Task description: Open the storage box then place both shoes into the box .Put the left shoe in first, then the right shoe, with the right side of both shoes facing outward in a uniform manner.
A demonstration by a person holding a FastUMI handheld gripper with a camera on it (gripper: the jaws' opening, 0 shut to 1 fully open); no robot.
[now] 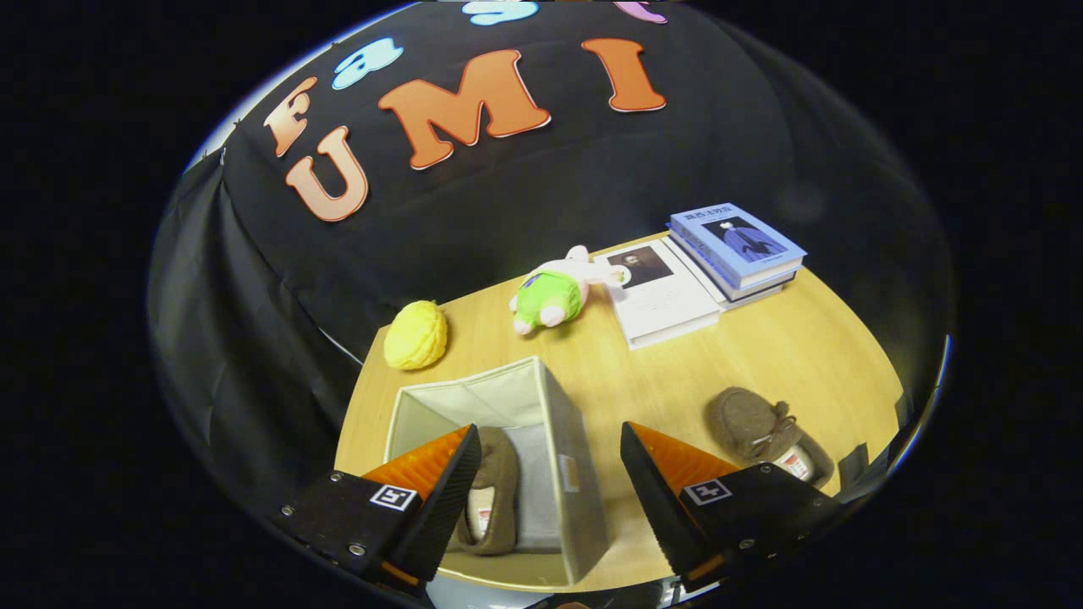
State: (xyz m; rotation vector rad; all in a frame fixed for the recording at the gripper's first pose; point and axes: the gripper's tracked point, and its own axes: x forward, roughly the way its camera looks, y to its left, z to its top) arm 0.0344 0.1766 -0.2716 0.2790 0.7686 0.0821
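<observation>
A beige fabric storage box (pixel 558 440) stands open on the wooden table (pixel 761 355), below my fingers. One brown shoe (pixel 495 495) lies inside the box, partly hidden behind my left finger. The other brown shoe (pixel 766 431) rests on the table to the right of the box, just beyond my right finger. My gripper (pixel 550 474) hovers above the box, open, with nothing held between the fingers.
Beyond the box sit a yellow plush toy (pixel 415 336) and a green and pink plush toy (pixel 554 292). A white book (pixel 660 292) and a stack of blue books (pixel 736 249) lie at the table's far side. The table's edge runs close on the left.
</observation>
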